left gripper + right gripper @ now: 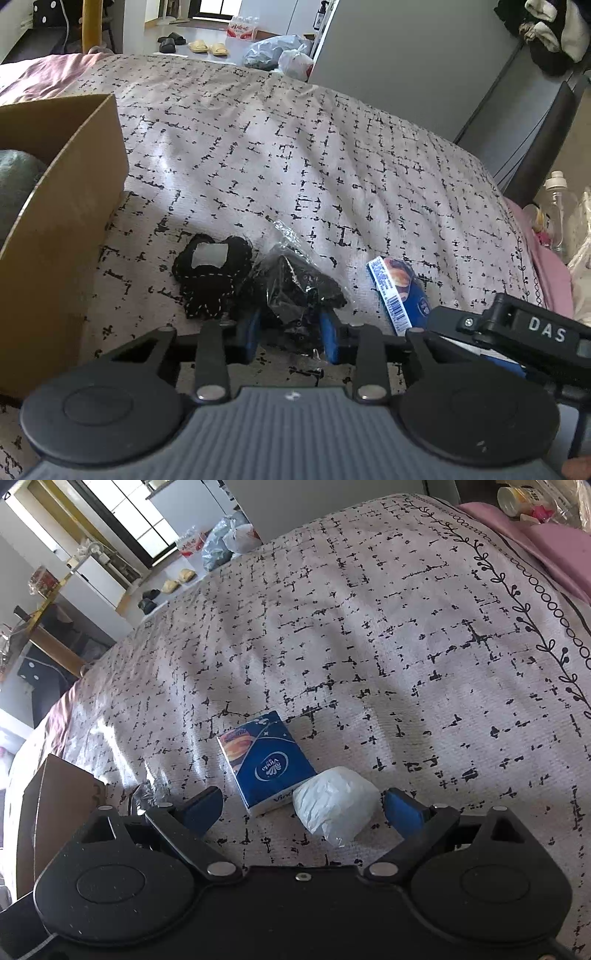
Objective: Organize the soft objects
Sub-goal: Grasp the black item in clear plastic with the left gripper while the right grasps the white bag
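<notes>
Open bedspread [332,155] ahead; cardboard box [66,229] wall at left.

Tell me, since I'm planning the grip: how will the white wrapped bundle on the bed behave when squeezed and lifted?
The white wrapped bundle looks crumpled and puffy, so it will probably squash rather than resist. Its thin plastic-like wrap may slip. Rounded, it might roll slightly on the bedspread.

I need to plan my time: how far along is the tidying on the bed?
Done: one grey bundle sits in the cardboard box. In hand: the left gripper closes on a black bagged item. Left: black cloth, tissue pack, white bundle.
</notes>
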`<state>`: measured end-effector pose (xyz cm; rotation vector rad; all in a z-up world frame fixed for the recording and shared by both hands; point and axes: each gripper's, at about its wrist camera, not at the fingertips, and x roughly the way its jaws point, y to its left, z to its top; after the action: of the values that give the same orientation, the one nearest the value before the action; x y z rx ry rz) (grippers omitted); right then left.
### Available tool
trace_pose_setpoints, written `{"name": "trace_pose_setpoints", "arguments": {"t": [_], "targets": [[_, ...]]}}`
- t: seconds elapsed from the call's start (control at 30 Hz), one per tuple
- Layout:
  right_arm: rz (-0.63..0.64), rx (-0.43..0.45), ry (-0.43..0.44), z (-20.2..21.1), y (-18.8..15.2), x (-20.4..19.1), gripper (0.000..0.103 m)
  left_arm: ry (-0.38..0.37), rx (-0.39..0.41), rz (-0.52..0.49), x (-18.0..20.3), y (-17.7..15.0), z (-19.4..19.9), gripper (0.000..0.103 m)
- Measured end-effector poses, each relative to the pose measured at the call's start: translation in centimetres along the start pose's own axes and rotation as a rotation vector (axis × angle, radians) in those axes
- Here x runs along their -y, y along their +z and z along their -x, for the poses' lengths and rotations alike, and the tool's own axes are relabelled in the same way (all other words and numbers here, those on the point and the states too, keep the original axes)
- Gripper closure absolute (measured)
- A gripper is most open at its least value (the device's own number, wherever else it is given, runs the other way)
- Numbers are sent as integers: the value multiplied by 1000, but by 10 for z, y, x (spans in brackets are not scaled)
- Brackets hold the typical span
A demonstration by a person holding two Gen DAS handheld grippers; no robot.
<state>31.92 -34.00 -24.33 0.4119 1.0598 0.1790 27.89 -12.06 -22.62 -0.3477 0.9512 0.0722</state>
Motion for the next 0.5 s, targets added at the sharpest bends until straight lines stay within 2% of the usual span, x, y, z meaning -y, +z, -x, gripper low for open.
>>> {"name": "trace_pose_setpoints", "arguments": {"t": [0.07,0.23,0.4,0.5], "targets": [[2,1,-8,-2,-1,1,11,-3,6,0,0,-1,4,70],[27,-8,-19,-9,-3,-2,23,-18,10,16,-2,-3,12,70],[48,-6,-38,-13,-5,-4,25,-31,12,22,-2,-3,20,70],[78,-4,-56,-13,-6,-6,43,-59,15,30,-1,-3,28,70]]}}
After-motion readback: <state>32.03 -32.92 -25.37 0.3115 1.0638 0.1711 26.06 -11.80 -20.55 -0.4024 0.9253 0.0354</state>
